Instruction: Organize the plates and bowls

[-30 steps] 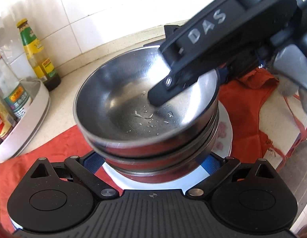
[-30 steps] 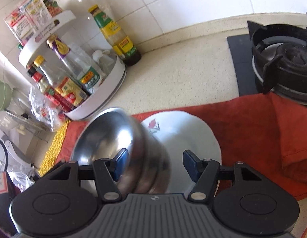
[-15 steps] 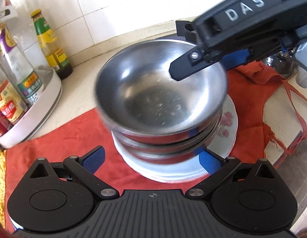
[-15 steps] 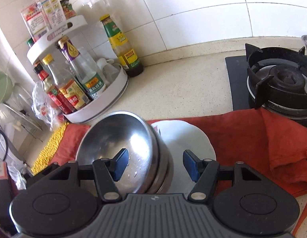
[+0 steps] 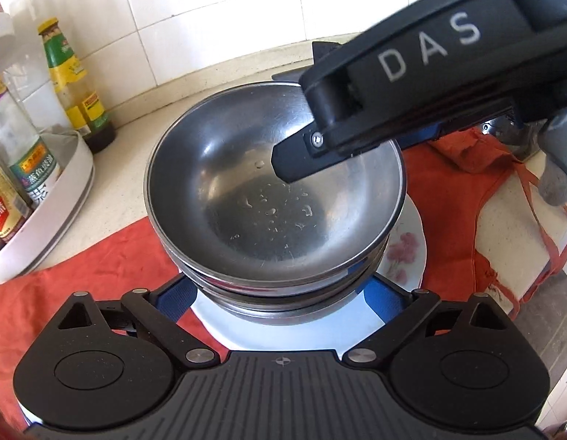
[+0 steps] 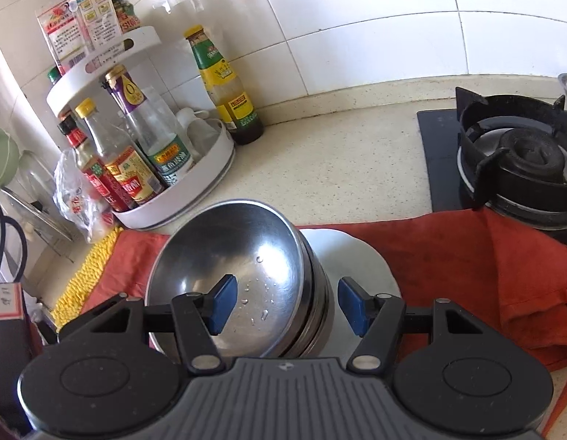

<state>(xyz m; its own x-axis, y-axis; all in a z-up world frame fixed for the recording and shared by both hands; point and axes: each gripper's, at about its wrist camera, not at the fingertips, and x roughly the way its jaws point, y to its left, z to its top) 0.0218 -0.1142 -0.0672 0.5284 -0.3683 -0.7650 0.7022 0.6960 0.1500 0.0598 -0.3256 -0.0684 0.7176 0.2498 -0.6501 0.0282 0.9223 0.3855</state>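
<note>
We see one speckled tabletop (image 6: 342, 168) under a tiled wall, with one red cloth (image 6: 466, 256) spread across its near part and one gas burner (image 6: 521, 161) at the right. On the cloth lies one white plate (image 6: 360, 256) with a pink flower print, and on the plate sits one stack of steel bowls (image 5: 276, 198); we count at least three rims, nested, and cannot tell whether there are more. The top bowl holds only scattered water drops. At the left stands one white two-tier rack (image 6: 195, 183): we count four bottles in its lower ring and packets and a jar on its upper tier, while one yellow-labelled bottle (image 6: 224, 84) stands just beside it on the tabletop. We hold two hand-held grippers. The right hand-held gripper (image 6: 283, 304) stands about half apart, straddling the right rim of the bowls: its left blue pad hangs inside the top bowl, its right pad outside over the plate, neither pressing the steel. The left hand-held gripper (image 5: 279, 295) is spread wide around the near foot of the stack, blue pads on either side, and we cannot tell whether they touch it.
</note>
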